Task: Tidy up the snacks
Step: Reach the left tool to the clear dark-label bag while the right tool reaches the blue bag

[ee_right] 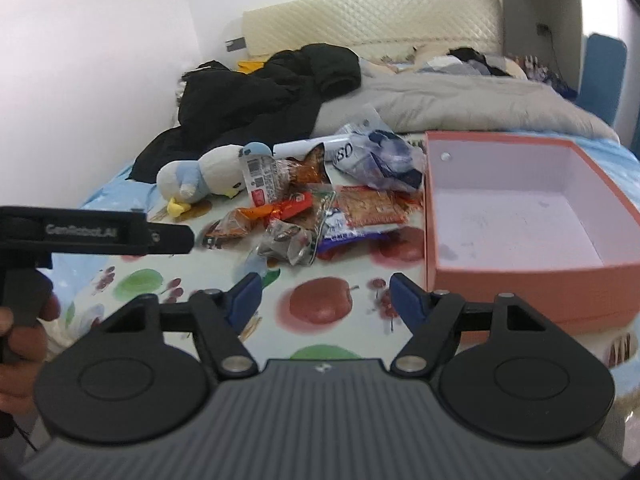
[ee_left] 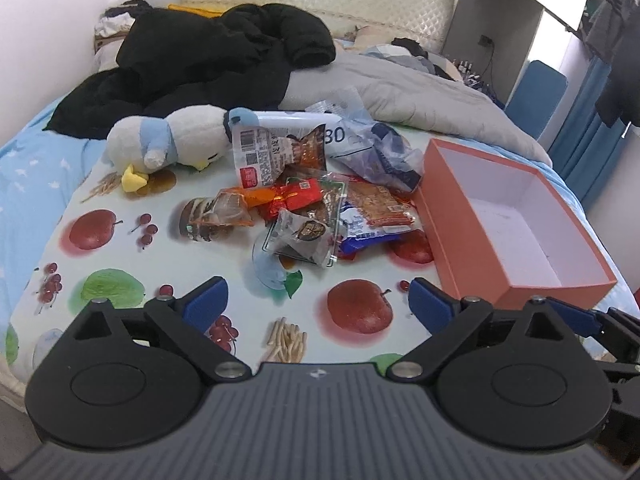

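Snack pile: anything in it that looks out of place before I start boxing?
Yes: a plush penguin lies on its side at the pile's left edge, touching the barcode-labelled packet; it is no snack. The orange box holds nothing, and both grippers, left gripper and right gripper, are open.

We cannot read the print on the snack packets (ee_left: 316,204); they overlap, so the lower ones are partly covered; the plush penguin (ee_left: 168,142) has one end behind a packet; the right wrist view is blurred, and its edge cuts off the orange box (ee_right: 532,280) and the hand (ee_right: 16,332).
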`<action>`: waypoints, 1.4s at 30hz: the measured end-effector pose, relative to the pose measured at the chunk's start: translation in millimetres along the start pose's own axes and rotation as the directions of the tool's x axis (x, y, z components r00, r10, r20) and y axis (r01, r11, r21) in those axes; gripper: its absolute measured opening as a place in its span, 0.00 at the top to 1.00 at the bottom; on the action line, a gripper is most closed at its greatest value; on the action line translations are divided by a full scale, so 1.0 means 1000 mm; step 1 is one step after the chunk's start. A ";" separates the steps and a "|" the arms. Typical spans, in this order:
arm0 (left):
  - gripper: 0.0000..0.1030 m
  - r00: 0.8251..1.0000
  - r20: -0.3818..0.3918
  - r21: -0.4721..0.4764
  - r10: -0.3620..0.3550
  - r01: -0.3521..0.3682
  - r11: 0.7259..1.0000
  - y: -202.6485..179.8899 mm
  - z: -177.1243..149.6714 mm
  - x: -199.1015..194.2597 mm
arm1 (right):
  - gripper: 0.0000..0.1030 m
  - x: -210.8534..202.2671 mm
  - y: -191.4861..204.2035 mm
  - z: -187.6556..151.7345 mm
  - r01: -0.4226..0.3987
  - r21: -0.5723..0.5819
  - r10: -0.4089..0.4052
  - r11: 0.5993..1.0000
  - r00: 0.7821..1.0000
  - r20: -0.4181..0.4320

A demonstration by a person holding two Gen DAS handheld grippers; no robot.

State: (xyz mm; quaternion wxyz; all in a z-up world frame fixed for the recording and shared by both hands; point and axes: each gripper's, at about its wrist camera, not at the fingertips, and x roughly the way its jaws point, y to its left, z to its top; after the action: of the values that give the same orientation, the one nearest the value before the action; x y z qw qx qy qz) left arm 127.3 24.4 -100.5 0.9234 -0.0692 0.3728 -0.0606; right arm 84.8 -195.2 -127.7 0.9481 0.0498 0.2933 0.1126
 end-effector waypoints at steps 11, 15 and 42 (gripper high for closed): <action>0.08 0.998 -0.032 -0.085 -0.053 0.050 0.995 0.024 0.030 0.069 | 0.40 0.054 0.017 0.014 -0.004 -0.062 0.002 0.998 1.000 -0.025; 0.08 0.996 -0.052 -0.115 -0.073 0.067 0.991 0.032 0.039 0.101 | 0.55 0.086 0.017 0.017 0.022 -0.070 -0.026 0.997 0.998 -0.052; 0.27 0.958 -0.236 -0.146 -0.163 0.131 0.981 0.056 0.047 0.276 | 0.81 0.257 -0.017 0.004 -0.011 0.126 0.032 0.992 0.985 -0.172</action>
State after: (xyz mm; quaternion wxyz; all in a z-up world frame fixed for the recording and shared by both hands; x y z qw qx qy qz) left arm 360.6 38.4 -264.6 0.8564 -0.1482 0.4815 -0.1130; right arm 296.5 -149.1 -267.7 0.9127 0.1020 0.3807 0.1082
